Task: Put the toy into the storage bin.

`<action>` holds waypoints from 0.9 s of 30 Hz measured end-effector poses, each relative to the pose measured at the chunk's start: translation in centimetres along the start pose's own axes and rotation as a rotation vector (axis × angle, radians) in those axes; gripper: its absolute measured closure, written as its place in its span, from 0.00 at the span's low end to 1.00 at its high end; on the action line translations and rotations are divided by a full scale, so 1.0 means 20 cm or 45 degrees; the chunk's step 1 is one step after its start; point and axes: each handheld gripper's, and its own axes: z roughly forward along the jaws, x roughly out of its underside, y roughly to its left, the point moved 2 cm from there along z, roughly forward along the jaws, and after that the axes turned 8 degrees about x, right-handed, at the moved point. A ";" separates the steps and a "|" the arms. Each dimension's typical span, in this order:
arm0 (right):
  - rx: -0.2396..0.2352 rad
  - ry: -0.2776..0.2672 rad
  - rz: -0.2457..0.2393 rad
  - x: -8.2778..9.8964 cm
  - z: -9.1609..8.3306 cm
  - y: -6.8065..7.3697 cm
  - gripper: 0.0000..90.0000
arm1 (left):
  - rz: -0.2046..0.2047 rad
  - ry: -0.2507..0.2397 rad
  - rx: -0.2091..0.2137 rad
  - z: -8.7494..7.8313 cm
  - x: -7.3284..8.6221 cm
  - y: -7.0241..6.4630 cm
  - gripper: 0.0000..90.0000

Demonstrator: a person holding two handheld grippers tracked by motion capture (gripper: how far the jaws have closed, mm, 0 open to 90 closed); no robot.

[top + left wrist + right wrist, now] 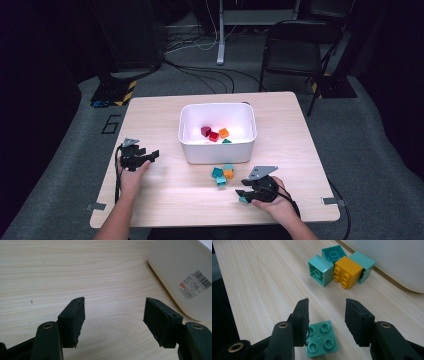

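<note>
Teal brick (pixel 321 342): flat on table (pixel 262 290), between our right gripper (pixel 327 315) jaws, spread and not yet pinching. Step: grasp. Next: lower, close squarely on its sides.

The white plastic bin (pixel 217 150) sits mid-table. A clump of toy bricks (pixel 223 174) lies before it. One single teal brick (pixel 320 341) lies nearer, between the right gripper (pixel 327 322) jaws.

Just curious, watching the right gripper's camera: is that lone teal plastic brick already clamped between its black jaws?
No: the teal plastic brick lies on the table between the right gripper jaws, clear of one pad.
</note>
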 end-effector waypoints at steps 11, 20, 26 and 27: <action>-0.025 0.030 0.003 0.05 0.00 0.01 0.59 | 0.010 0.000 0.007 0.01 -0.01 -0.01 0.37; -0.019 0.078 -0.023 0.07 0.03 0.00 0.63 | 0.001 -0.008 0.006 0.01 -0.01 -0.01 0.37; -0.016 0.090 -0.001 0.08 0.03 -0.01 0.64 | 0.001 -0.009 0.007 0.01 -0.01 -0.01 0.37; -0.015 0.092 0.005 0.08 0.03 -0.01 0.65 | 0.000 -0.009 0.007 0.01 -0.01 -0.01 0.37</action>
